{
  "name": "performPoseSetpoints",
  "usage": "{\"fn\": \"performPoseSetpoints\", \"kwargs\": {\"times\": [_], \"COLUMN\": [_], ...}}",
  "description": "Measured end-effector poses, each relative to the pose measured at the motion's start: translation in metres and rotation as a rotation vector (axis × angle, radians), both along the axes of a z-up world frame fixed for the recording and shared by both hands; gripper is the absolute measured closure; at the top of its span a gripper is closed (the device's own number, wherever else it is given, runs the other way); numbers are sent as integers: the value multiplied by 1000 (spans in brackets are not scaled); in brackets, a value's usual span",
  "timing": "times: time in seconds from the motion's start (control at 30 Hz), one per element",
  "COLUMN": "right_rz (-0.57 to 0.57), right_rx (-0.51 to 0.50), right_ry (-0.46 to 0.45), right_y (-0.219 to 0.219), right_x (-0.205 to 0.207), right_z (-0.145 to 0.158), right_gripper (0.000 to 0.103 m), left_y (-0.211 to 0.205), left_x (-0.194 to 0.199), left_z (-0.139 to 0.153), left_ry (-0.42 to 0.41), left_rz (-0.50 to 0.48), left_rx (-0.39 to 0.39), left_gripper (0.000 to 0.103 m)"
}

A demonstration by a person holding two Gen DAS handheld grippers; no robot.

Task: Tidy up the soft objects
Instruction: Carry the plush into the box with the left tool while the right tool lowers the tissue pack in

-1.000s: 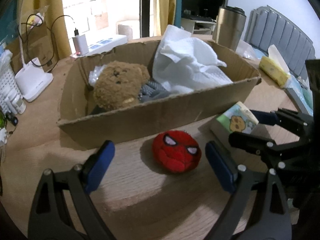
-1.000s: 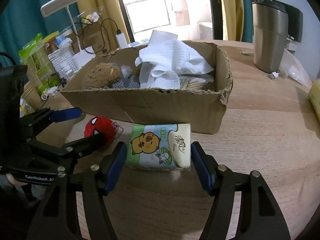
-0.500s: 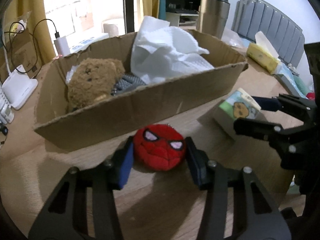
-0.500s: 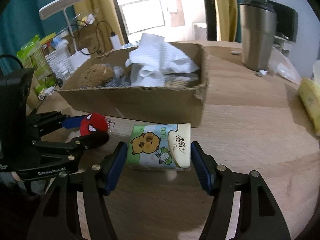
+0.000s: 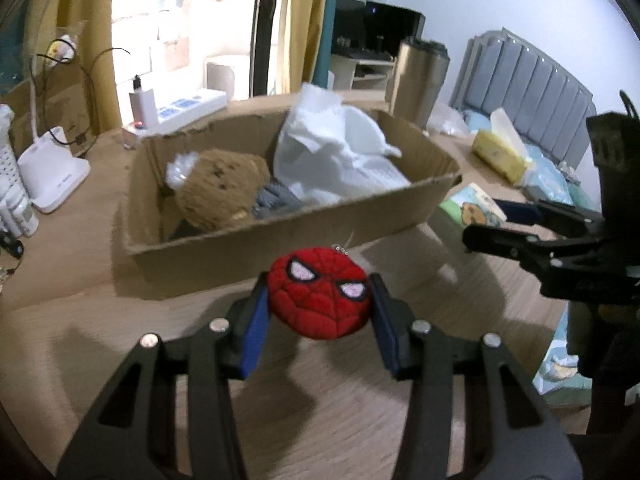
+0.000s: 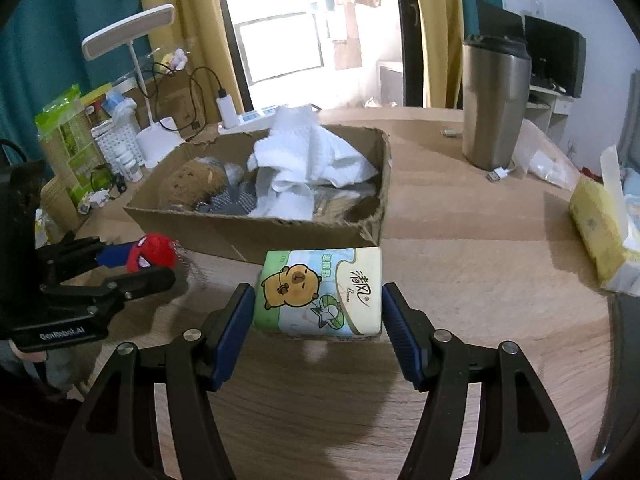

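So my left tool [image 5: 318,312] has the little red spider-mask plush [image 5: 319,293] pinched between its blue pads; the jaws have just been closing and now they're pressed against both sides of it. It sits clear of the worktop [image 5: 80,320], just in front of the near wall of the cardboard box [image 5: 208,256]. A thin chain pokes out of the top of the plush.

My right tool [image 6: 318,320] is clamped on the tissue pack [image 6: 320,292], the one with the cartoon capybara on the wrapper. Pads are snug on both short ends, and the pack is right in front of the box's near right corner. From the left camera I can see that pack [image 5: 474,208] just past the box's right end, with the other tool's fingers around it.

Inside the box: a brown teddy bear [image 5: 222,188] on the left, something grey and knitted beside it, and a crumpled white cloth [image 5: 340,152] piled on the right side.

Other stuff on the worktop: a steel tumbler [image 6: 494,104] behind and to the right of the box, a yellow tissue pack [image 6: 596,224] at the far right edge, and a white desk lamp [image 6: 128,32] plus a power strip [image 5: 188,106] at the back left.
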State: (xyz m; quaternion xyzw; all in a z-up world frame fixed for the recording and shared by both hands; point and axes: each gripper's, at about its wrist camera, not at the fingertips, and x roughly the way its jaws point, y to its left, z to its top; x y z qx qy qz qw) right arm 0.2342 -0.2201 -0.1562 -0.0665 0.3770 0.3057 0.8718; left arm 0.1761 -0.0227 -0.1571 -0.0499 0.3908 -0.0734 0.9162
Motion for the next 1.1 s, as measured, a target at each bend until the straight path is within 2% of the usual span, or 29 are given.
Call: {"fn": "performPoseSetpoints", "kwargs": {"times": [0.63,1.1], "right_rz": [81,138], "right_rx": [2,-18], "right_ry": [-82,-105], "right_y": [40,87], "right_x": [-10,6], "right_z": [45,56], "right_gripper": [35,35], "left_y": [36,69], "left_x": [-26,-23], "left_z": [49,61], "left_ry": [-142,-199], "left_rz": [59,98], "left_rx": [-51,-90], "left_gripper": [55,55]}}
